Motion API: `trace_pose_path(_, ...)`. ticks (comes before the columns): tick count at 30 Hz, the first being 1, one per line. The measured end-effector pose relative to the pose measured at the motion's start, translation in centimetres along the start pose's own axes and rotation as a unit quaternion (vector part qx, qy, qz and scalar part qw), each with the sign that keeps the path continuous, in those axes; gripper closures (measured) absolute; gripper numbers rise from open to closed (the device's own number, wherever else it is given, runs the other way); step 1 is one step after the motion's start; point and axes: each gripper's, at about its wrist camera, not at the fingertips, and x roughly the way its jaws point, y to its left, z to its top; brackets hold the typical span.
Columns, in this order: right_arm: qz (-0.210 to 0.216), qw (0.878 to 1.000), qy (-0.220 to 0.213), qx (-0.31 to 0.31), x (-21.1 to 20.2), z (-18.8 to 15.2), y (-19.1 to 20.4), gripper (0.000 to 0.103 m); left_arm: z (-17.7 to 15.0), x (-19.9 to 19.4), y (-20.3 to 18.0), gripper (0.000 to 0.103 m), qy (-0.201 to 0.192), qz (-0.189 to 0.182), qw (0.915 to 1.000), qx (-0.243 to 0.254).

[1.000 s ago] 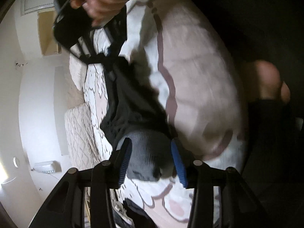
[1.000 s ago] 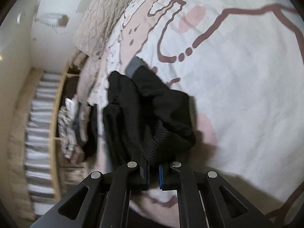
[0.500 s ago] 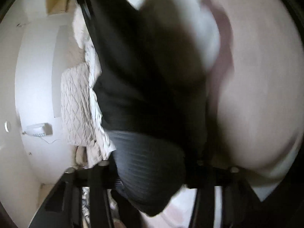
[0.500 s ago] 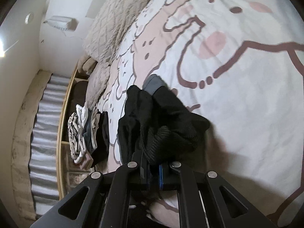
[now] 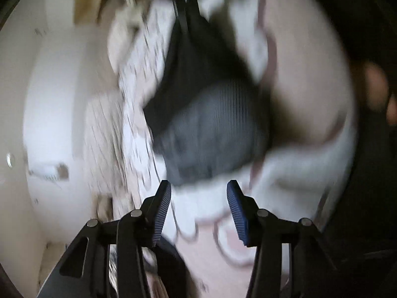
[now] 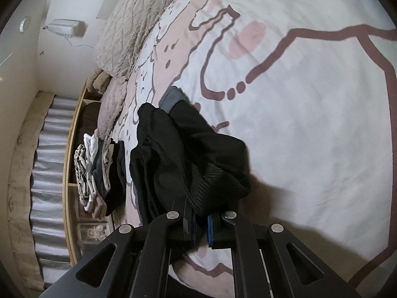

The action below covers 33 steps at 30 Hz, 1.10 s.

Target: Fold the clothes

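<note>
1. The black garment [image 6: 188, 159] lies bunched on the bed [image 6: 310, 129], draped toward the near edge of the bed.
2. The right tongs [image 6: 201, 228] are clamped narrow on a ribbed black fold of the garment, which rises out of the jaws.
3. The grey cuff [image 6: 171, 98] is the end of the garment farthest from the right tongs and rests on the bed cover.
4. The left tongs [image 5: 198, 207] stand partly apart; their jaws have just been opening, and nothing sits between the blue pads [image 5: 162, 208].
5. In the blurred left wrist view, the cuff [image 5: 213, 134] lies just beyond the left tongs, apart from the pads.
6. A stack of folded clothes [image 6: 96, 166] lies at the bed edge, left of the garment.
7. Quilted pillows [image 6: 134, 24] lie at the head of the bed, well beyond the garment.
</note>
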Motion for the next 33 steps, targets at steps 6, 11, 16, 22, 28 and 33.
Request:
trace_pose_path(6,-0.002,1.0,0.006,0.011,0.3,0.1,-0.8,0.096,6.1,3.5,0.0,0.065,-0.03,-0.021,0.9991,-0.02)
trace_pose_path(11,0.001,1.0,0.012,0.021,0.6,0.2,-1.4,0.096,7.0,0.1,1.2,0.072,-0.028,-0.071,0.9962,-0.041)
trace_pose_path(16,0.003,1.0,0.013,0.015,0.5,0.2,-1.6,0.096,9.1,-5.6,-0.5,0.072,-0.094,-0.069,0.9926,-0.035)
trace_pose_path(22,0.01,0.999,0.015,0.027,0.7,0.2,-2.3,0.096,9.4,0.0,-2.7,0.072,-0.031,-0.052,0.9978,-0.025)
trace_pose_path(28,0.012,0.999,0.024,0.031,1.1,0.4,-2.6,0.096,4.2,2.4,-1.9,0.072,0.007,-0.063,0.9973,-0.037)
trace_pose_path(33,0.018,0.999,0.028,0.035,1.3,0.1,-2.9,0.096,2.8,2.5,-1.7,0.072,0.005,-0.059,0.9974,-0.042)
